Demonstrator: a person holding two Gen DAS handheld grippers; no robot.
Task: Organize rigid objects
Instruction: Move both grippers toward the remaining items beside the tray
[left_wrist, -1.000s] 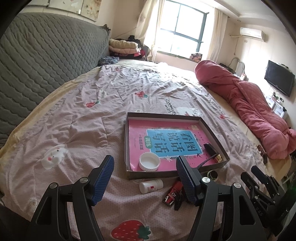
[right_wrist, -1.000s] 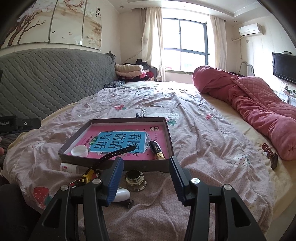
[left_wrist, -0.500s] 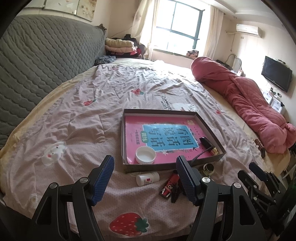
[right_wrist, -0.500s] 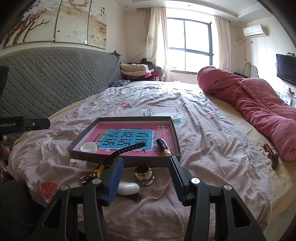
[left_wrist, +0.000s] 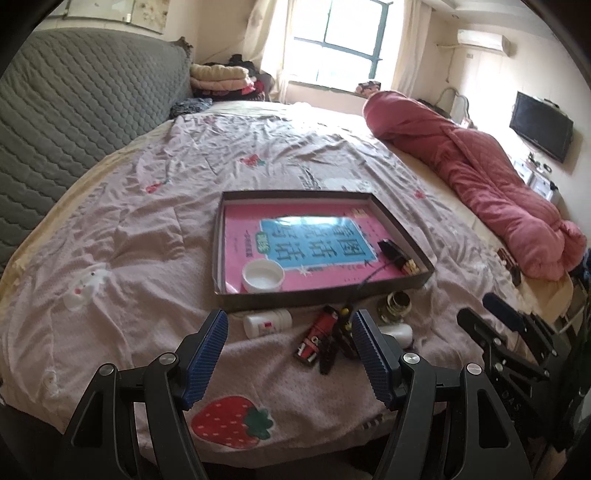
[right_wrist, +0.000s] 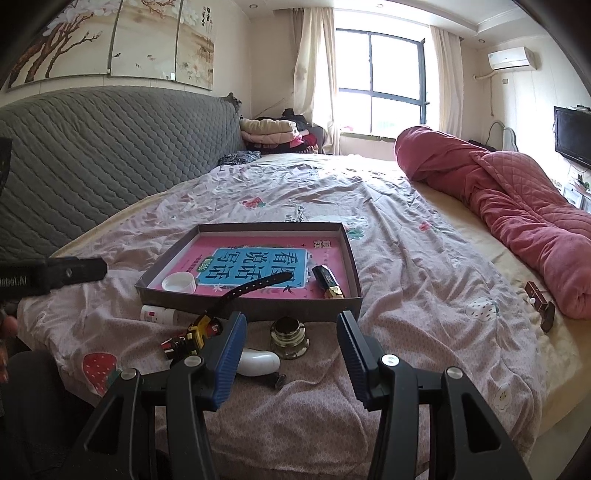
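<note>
Below, my left gripper (left_wrist: 288, 345) and right gripper (right_wrist: 291, 343) gape empty; the shallow grey tray (left_wrist: 399, 225) holds a pink book (left_wrist: 236, 236), a white lid (left_wrist: 263, 275).

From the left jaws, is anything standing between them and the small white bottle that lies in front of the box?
Nothing visible blocks it. The left gripper is open and empty, and the white bottle lies on bare bedspread just beyond it. The red lighter sits beside the bottle, apart from it.
</note>
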